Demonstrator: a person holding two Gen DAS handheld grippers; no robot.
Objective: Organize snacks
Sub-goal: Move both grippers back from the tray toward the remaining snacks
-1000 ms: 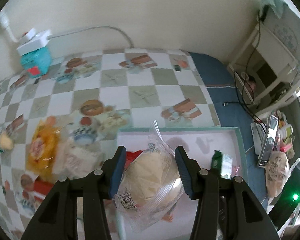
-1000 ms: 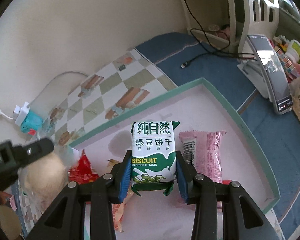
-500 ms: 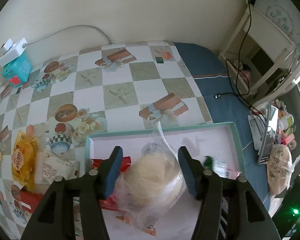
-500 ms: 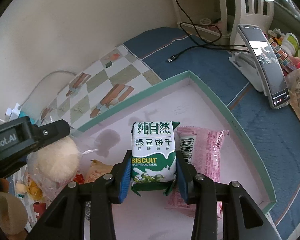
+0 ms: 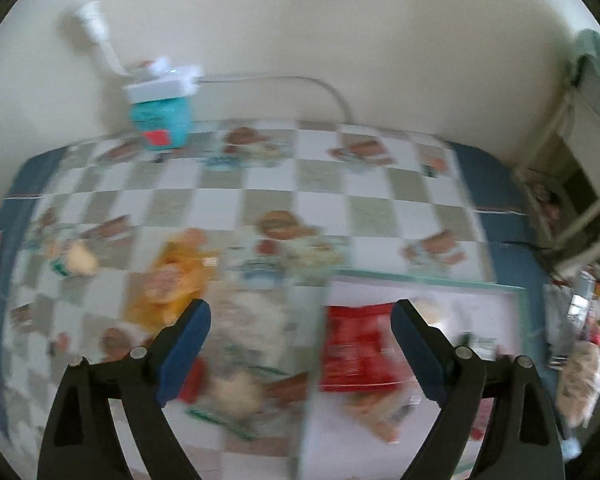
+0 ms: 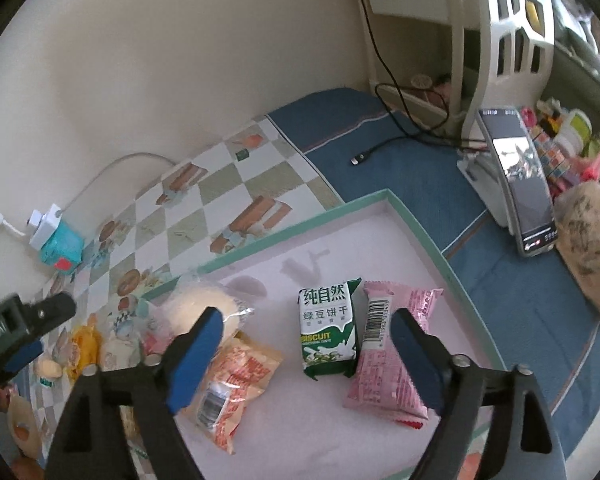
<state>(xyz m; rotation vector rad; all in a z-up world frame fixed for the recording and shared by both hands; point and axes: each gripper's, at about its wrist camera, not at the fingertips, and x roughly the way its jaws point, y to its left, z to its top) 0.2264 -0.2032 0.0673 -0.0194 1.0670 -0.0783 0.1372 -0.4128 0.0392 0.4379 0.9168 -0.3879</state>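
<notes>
Starting at the far left of the right wrist view, the left gripper [image 6: 24, 344] is seen as a dark arm over the checkered cloth [image 6: 204, 216], above a yellow packet [image 6: 85, 342]. In its own blurred view the left gripper [image 5: 302, 320] has just been opening and stands wide, with nothing gripped. Toward the middle, a tray [image 6: 420, 226] with a green rim is seen lying on the blue cover [image 6: 412, 168]. Within it, from left to right, a bun in clear wrap [image 6: 200, 306], an orange packet [image 6: 236, 376], a green biscuit pack [image 6: 328, 332] and a pink packet [image 6: 392, 352] are laid flat. The right gripper [image 6: 306, 330] has just been opening too; its jaws are spread wide, clear of the biscuit pack lying between them. At right, a phone [image 6: 520, 184] is propped on a stand.
</notes>
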